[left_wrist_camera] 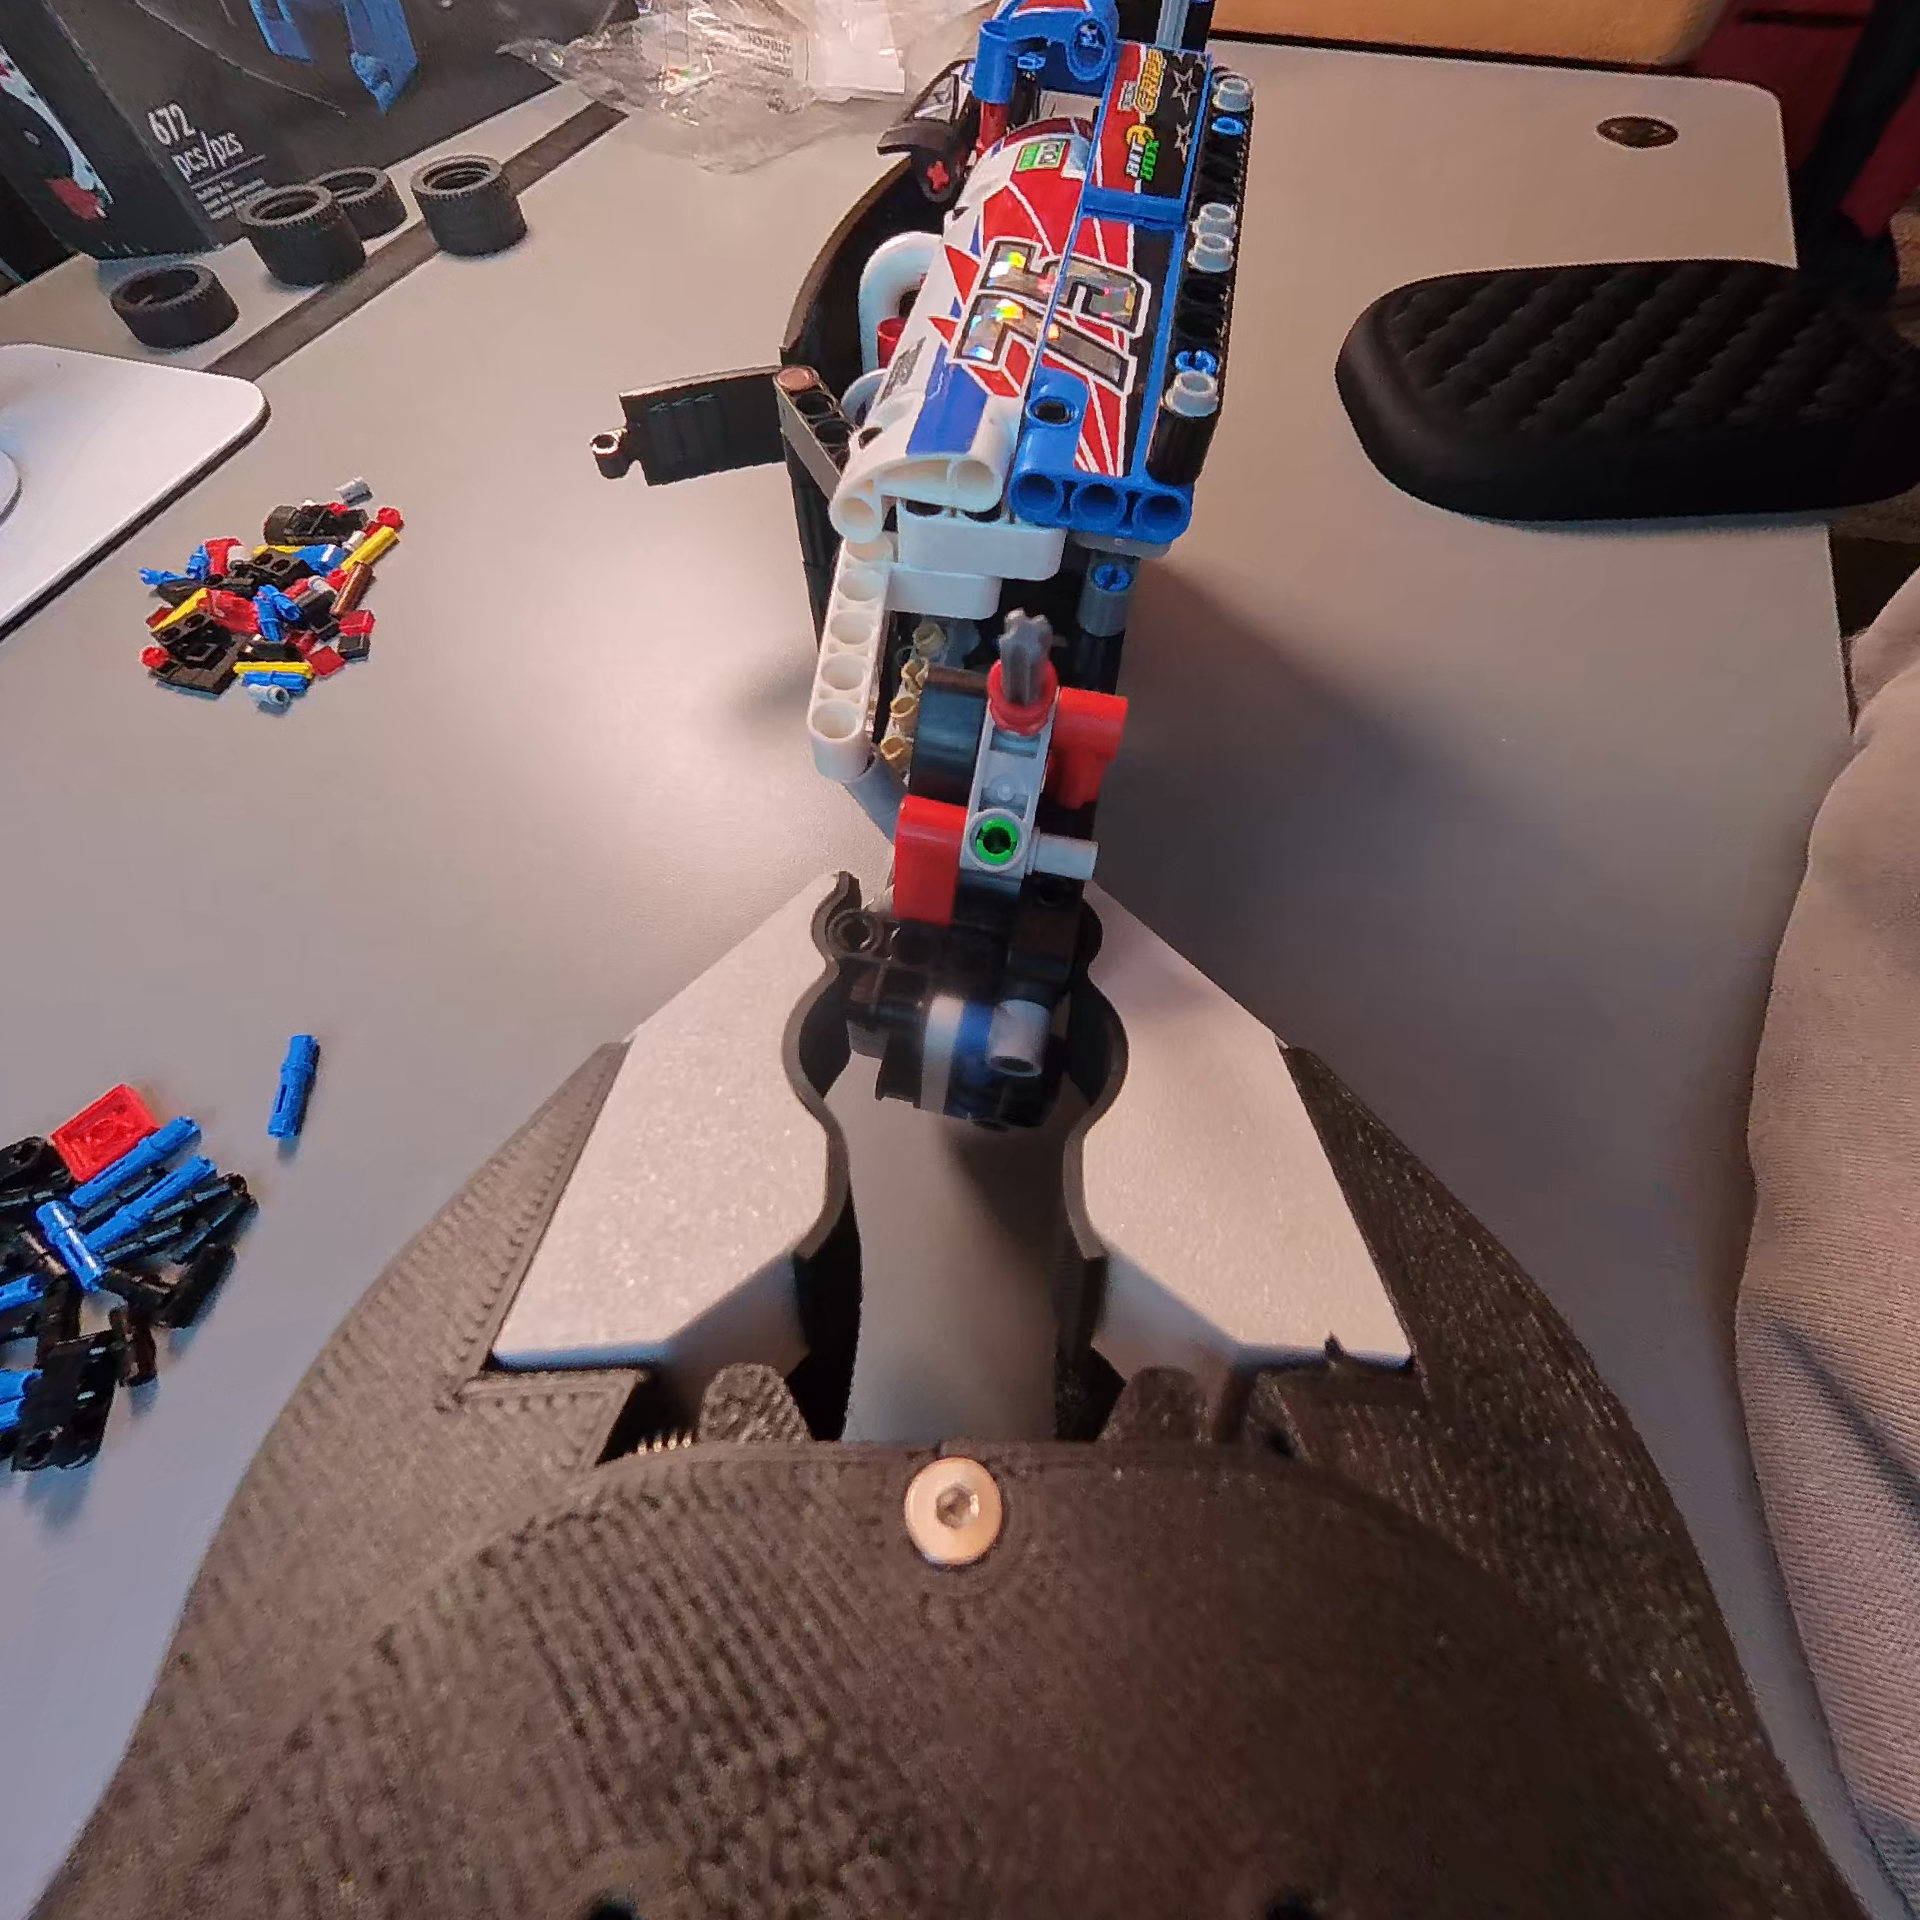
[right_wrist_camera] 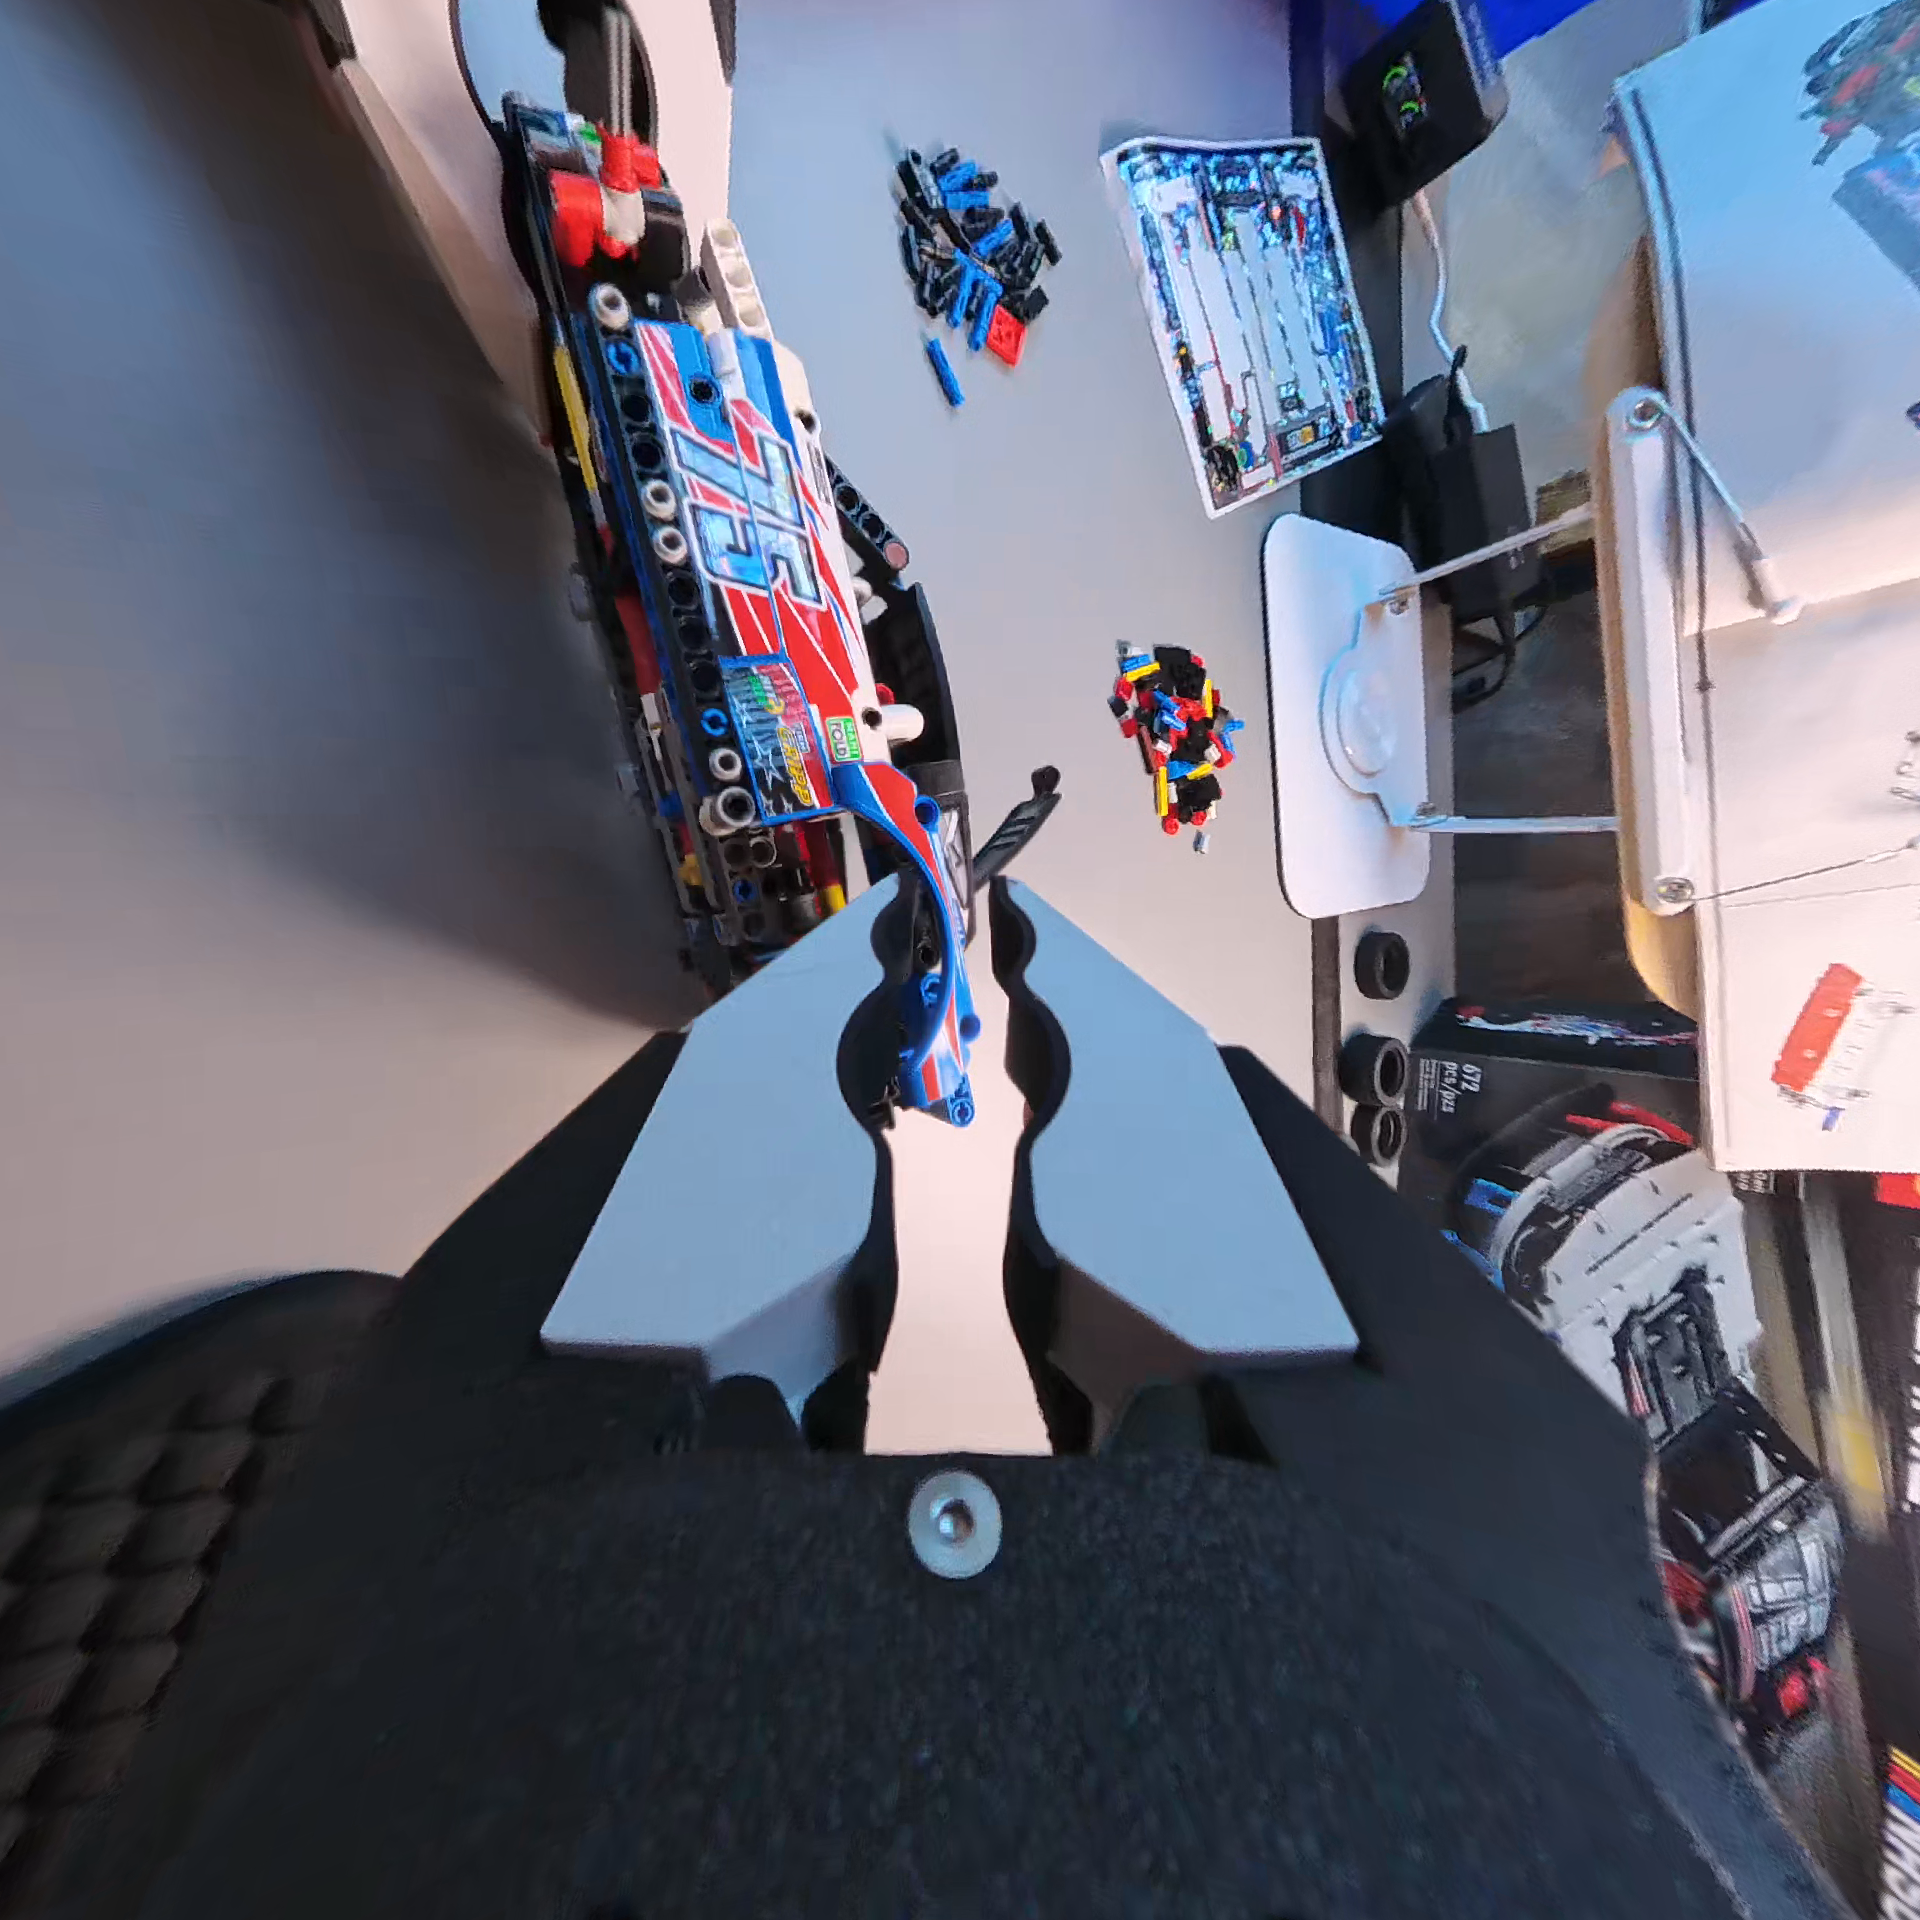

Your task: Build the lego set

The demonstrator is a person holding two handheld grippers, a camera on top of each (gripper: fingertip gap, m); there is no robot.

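Observation:
The lego car model [left_wrist_camera: 1039, 343] is a long build with red, white and blue stickered panels, tipped on its side over the grey table [left_wrist_camera: 520, 831]. My left gripper [left_wrist_camera: 971, 904] is shut on its near end, a black, red and grey block [left_wrist_camera: 966, 997]. In the right wrist view the model [right_wrist_camera: 727, 540] runs away to the upper left. My right gripper [right_wrist_camera: 945, 894] is nearly closed around the blue curved panel [right_wrist_camera: 940, 1018] at that end. The panel lies against the left finger [right_wrist_camera: 769, 1122], with a thin gap to the right one.
Two piles of small parts [left_wrist_camera: 270, 603] [left_wrist_camera: 104, 1226] and a loose blue pin [left_wrist_camera: 294, 1086] lie to the left. Several black tyres [left_wrist_camera: 301, 234] and the set's box [left_wrist_camera: 156, 125] stand at the back left. A black padded rest [left_wrist_camera: 1621, 384] is to the right. A printed sheet [right_wrist_camera: 1247, 312] and a white stand base [right_wrist_camera: 1340, 717] show in the right wrist view. My right fingertips sit around 15 centimetres from my left ones. The loose blue pin [left_wrist_camera: 294, 1086] lies some 15 centimetres from my left tips, 30 centimetres from my right tips. My right wrist view [right_wrist_camera: 945, 370] looks at it from another angle.

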